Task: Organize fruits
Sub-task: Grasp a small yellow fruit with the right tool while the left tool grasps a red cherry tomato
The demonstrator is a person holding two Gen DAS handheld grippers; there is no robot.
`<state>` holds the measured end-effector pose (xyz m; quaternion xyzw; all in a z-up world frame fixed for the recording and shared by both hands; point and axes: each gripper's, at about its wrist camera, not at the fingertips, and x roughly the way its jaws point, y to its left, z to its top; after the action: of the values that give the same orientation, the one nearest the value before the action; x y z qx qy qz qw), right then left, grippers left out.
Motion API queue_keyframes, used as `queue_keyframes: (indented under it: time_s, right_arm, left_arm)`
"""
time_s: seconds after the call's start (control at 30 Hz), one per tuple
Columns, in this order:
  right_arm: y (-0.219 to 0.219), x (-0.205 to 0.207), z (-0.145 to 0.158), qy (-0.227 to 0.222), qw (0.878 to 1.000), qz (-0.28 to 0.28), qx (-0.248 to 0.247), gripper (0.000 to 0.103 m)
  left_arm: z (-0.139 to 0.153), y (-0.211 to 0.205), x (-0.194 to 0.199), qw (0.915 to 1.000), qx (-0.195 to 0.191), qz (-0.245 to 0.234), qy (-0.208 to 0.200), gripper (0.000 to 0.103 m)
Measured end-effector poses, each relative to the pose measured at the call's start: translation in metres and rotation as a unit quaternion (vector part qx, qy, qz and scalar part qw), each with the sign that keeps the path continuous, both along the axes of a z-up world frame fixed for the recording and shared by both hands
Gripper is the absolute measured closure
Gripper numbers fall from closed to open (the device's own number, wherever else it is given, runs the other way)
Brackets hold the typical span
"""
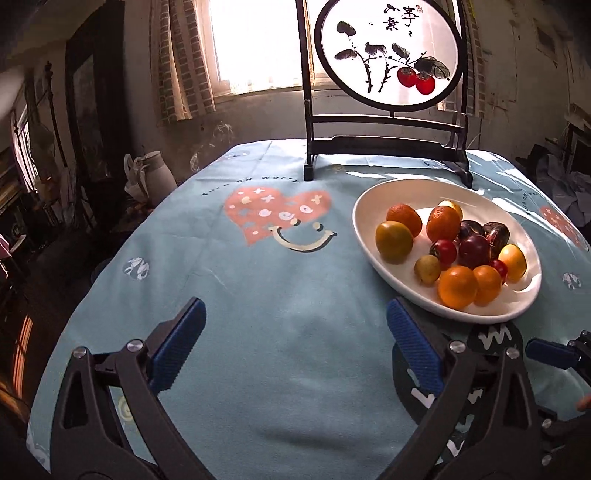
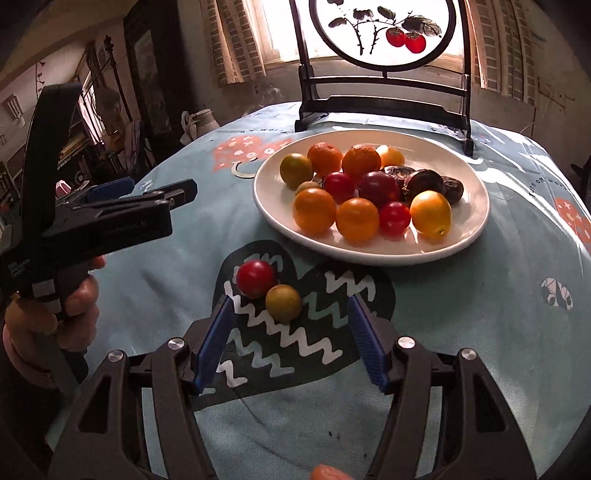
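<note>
At the bottom of the right wrist view we see our right gripper (image 2: 290, 341) with its blue pads standing apart and nothing pressed between them. Just beyond its fingertips, at mid frame, a red tomato (image 2: 255, 278) and a small greenish fruit (image 2: 283, 303) lie touching each other on the dark zigzag patch of the blue tablecloth (image 2: 480, 332). At the left edge of that view a hand (image 2: 55, 314) holds our left gripper (image 2: 162, 199), seen from the side. In the left wrist view the left gripper (image 1: 295, 341) fills the bottom of the frame, its jaws spread wide over bare cloth and holding nothing. Farther off, in the upper middle of the right view, the white plate (image 2: 461, 236) carries the other fruits: oranges, tomatoes, yellow ones and dark ones. Behind the plate, at the top of the frame, stands a round painted screen (image 2: 380, 33) in a dark stand before a bright window
</note>
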<state>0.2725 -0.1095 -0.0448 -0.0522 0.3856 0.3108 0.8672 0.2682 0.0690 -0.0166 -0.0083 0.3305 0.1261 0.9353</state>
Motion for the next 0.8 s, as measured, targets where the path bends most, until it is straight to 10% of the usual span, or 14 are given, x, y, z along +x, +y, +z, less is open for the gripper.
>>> queue_keyframes:
  time_s: [0.8]
  right_arm:
    - [0.029, 0.017, -0.021, 0.007, 0.998, 0.031, -0.063, 0.069]
  left_arm:
    - [0.003, 0.014, -0.002, 0.9961, -0.086, -0.006, 0.015, 0.003]
